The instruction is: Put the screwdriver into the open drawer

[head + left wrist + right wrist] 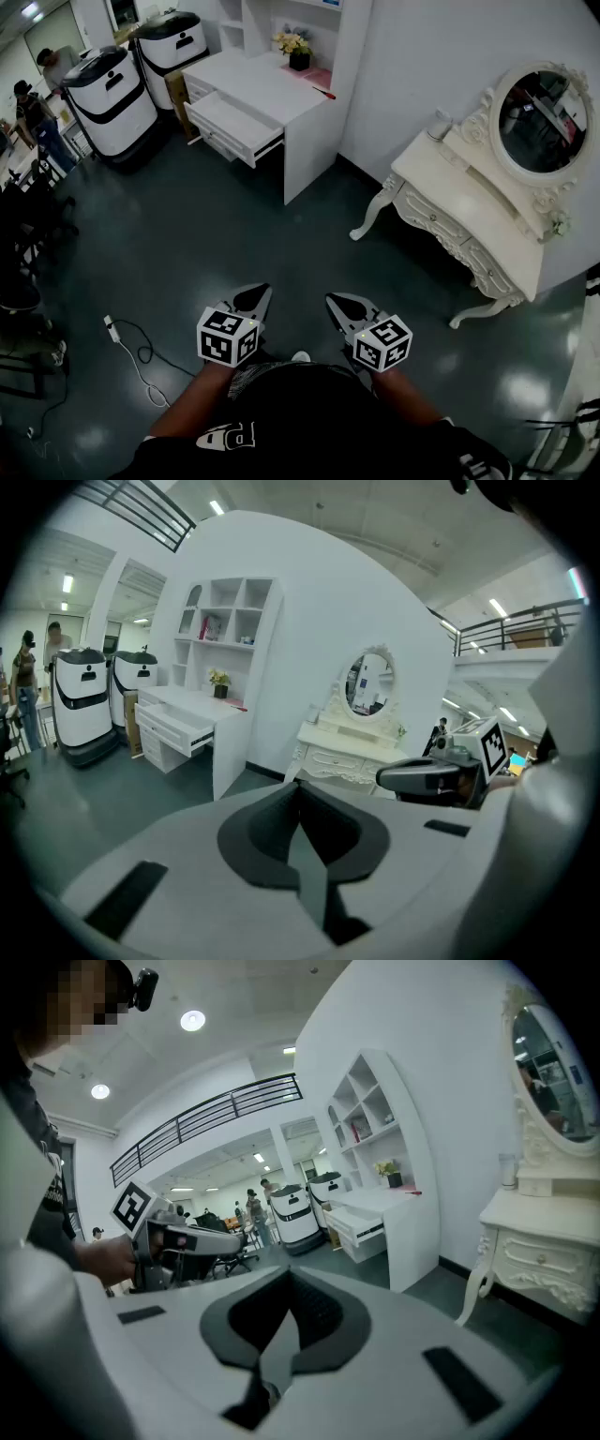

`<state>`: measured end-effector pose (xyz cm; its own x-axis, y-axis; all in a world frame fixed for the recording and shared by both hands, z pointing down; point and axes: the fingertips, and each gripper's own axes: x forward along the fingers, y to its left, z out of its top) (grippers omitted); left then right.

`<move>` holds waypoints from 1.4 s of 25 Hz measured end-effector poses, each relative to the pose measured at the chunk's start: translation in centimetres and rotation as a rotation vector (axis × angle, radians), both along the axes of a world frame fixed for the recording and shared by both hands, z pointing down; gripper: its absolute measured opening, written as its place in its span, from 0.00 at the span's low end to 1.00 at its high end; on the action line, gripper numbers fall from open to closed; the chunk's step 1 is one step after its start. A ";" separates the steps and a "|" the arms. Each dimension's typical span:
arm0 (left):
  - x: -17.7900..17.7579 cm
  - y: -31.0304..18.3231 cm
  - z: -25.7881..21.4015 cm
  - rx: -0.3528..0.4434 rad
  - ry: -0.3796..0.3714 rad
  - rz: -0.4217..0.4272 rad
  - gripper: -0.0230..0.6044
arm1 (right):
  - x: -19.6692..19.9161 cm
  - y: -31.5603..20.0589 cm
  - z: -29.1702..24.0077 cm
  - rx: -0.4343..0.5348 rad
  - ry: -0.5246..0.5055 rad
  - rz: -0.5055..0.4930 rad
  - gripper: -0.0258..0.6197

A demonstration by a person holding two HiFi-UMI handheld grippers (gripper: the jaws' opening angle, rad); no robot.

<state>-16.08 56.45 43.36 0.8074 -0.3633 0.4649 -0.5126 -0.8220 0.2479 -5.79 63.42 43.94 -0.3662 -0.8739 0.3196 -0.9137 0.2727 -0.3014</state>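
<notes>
Glossy dark floor [187, 244], boxy white drawer [234, 122], oval mirror [544, 120]

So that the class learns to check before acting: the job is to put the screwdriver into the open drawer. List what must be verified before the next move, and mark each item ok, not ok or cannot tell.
1. The drawer of the desk is pulled out: ok.
2. The screwdriver is located: cannot tell. Only a thin red shape shows on the desk top, too small to be sure.
3. The left hand-held gripper is empty: ok, jaws together on nothing.
4. The right hand-held gripper is empty: ok, jaws together on nothing.
5. Jaws apart for a grasp: not ok, both are shut.
6. Desk within reach: not ok, a stretch of floor lies between.
</notes>
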 end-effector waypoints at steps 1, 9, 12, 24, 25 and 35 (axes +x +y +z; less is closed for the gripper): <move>0.0 0.1 -0.1 0.000 -0.002 0.002 0.06 | 0.0 0.0 0.0 0.000 -0.002 0.001 0.05; 0.1 0.2 -0.4 0.002 0.004 0.000 0.06 | 0.3 -0.1 0.1 -0.007 -0.003 -0.005 0.05; 0.4 0.1 -0.3 0.000 0.005 -0.001 0.06 | 0.4 -0.1 0.2 -0.011 0.000 -0.010 0.05; 2.2 0.0 0.3 -0.021 0.000 0.007 0.06 | 1.9 0.0 0.3 -0.010 -0.010 0.012 0.05; 2.4 0.0 0.4 -0.033 0.007 0.006 0.06 | 2.0 0.0 0.3 -0.007 -0.002 0.013 0.05; 2.7 -0.5 1.0 -0.039 -0.034 0.000 0.06 | 2.5 -0.5 1.4 -0.034 -0.023 -0.009 0.05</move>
<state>-13.34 55.98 44.36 0.7911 -0.3442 0.5056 -0.5209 -0.8124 0.2620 -3.31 62.89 45.36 -0.3813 -0.8595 0.3403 -0.9041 0.2698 -0.3314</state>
